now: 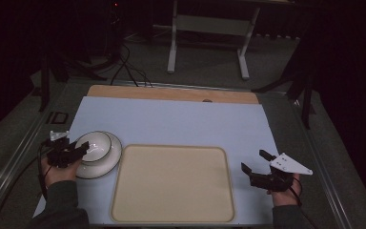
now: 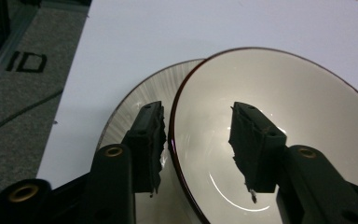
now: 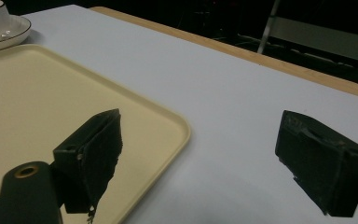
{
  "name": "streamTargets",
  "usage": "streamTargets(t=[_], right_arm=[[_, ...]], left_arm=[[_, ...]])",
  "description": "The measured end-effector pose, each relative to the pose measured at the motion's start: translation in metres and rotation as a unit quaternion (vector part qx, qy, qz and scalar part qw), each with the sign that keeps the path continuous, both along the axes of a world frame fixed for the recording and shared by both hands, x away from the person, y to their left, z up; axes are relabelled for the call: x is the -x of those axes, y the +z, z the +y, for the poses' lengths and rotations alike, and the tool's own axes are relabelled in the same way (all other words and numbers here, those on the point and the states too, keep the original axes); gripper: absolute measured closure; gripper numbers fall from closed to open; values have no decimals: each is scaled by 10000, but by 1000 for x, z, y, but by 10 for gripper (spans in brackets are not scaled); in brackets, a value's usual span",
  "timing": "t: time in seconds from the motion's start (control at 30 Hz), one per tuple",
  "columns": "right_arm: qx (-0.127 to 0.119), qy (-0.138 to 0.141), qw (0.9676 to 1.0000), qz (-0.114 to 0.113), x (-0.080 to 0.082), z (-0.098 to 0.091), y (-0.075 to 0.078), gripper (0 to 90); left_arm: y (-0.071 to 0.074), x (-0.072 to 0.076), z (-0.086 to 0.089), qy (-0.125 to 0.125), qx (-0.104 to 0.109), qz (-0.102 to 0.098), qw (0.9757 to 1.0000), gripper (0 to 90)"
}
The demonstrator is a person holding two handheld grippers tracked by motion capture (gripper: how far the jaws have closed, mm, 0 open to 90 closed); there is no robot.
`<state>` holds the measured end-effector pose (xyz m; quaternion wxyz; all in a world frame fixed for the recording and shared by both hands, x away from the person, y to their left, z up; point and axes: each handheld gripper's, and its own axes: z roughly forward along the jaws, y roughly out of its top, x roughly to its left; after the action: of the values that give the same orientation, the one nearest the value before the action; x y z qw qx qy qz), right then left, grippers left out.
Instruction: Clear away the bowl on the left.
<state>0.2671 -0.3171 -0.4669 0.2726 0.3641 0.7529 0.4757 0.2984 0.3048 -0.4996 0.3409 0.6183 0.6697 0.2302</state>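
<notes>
Left gripper (image 1: 76, 151) sits at the near-left side of the white ceramic bowl with a thin dark rim line (image 1: 94, 146); in the left gripper view the jaws straddle the bowl's rim (image 2: 179, 140), one pad outside the wall, the other inside the bowl (image 2: 279, 121); jaws about half open, a gap visible between each pad and the wall, so nothing clamped.

Bowl stands upright on a white ceramic plate with matching dark rim (image 1: 113, 157), off-centre, toward the plate's far-left side; plate rests on the pale blue table mat (image 1: 171, 119), just left of the cream rectangular plastic tray with rounded corners (image 1: 171, 183); plate and tray edges near each other, cannot tell if touching.

Right gripper (image 1: 253, 164) hovers over the mat just right of the tray; jaws wide apart, nothing between them; in the right gripper view one jaw sits over the tray's corner (image 3: 168, 126), the other over bare mat (image 3: 242, 102); bowl and plate visible far off at top left (image 3: 0, 23).

Wooden table edge (image 1: 171, 93) runs along the far side of the mat.
</notes>
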Motion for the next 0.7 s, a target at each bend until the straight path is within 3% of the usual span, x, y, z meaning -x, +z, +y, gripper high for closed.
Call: streamTargets(t=[0.3, 0.7], right_arm=[[-7, 6, 10000, -6, 0, 0, 0, 143], [0, 11, 10000, -1, 0, 0, 0, 143]], left_arm=[[-2, -2, 2, 19, 149, 301, 9994, 620], [-6, -6, 4, 36, 277, 544, 9981, 642]])
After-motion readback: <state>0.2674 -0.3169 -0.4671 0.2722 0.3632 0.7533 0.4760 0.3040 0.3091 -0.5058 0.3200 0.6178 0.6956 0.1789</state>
